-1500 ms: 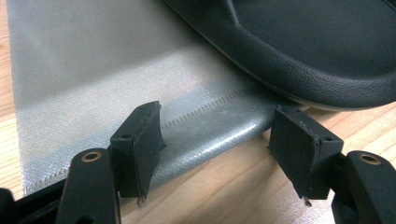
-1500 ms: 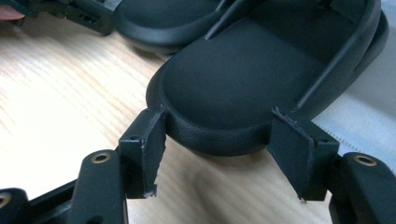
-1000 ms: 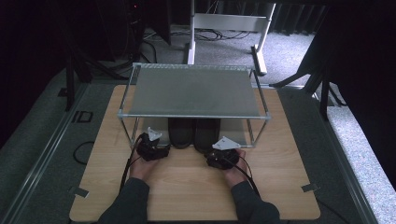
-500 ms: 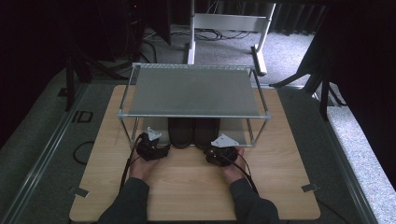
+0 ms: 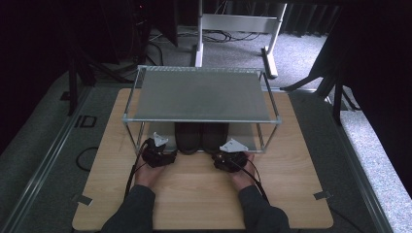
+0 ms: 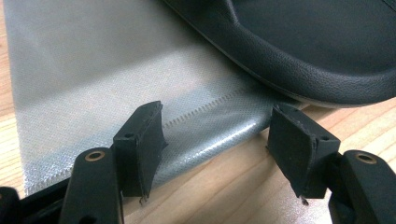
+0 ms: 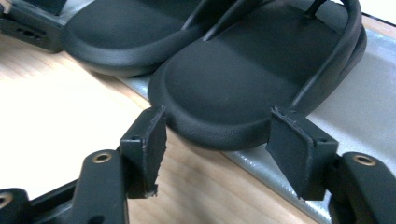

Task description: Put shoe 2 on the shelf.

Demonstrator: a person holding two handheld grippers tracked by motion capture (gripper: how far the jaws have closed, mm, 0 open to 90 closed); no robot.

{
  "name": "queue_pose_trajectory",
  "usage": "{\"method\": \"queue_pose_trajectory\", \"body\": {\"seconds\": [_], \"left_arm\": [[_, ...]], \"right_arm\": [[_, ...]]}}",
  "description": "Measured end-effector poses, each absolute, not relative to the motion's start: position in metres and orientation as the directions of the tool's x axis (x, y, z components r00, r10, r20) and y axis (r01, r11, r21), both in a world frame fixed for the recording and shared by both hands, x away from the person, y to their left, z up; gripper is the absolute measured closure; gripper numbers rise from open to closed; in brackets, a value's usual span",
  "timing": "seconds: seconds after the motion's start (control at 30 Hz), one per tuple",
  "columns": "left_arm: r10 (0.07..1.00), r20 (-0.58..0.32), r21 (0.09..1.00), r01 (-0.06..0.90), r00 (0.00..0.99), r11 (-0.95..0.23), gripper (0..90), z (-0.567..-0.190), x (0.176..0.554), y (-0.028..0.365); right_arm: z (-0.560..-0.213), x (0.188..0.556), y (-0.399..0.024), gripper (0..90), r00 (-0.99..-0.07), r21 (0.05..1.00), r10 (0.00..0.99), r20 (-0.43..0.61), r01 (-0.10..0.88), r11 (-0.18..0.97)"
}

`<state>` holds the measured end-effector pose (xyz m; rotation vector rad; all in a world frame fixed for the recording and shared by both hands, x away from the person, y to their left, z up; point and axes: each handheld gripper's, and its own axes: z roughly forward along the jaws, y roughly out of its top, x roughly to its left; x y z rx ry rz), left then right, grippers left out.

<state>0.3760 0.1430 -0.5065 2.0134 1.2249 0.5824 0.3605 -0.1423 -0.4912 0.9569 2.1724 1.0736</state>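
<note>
Hiding sandals under rack shelf, toes cut off, both grippers open

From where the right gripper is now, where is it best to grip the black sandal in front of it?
Probably the rounded heel rim of the sandal, approached from the table's front edge: it overhangs the grey shelf toward the open right gripper, whose jaws stand either side of it.

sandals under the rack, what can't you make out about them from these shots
- High view: the fronts of both sandals are hidden under the rack's top shelf.
- Left gripper view: the left sandal is cut off by the top and right edges.
- Right gripper view: the right sandal's toe end runs off the top edge.
- Soles: hidden, flat on the lower shelf.
</note>
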Motion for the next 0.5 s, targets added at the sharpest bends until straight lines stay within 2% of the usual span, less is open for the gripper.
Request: {"method": "queue_pose_trajectory", "body": {"seconds": [0.1, 0.5], "left_arm": [[0.894, -0.009, 0.767, 0.576, 0.448, -0.281, 36.5, -0.506, 0.376, 0.146], [0.907, 0.004, 0.790, 0.554, 0.422, -0.261, 36.6, -0.490, 0.358, 0.157]], "right_arm": [[-0.489, 0.356, -0.146, 36.0, -0.615, 0.828, 0.776, -0.144, 0.355, 0.434], [-0.484, 0.337, -0.176, 35.6, -0.609, 0.814, 0.787, -0.098, 0.406, 0.415]]}}
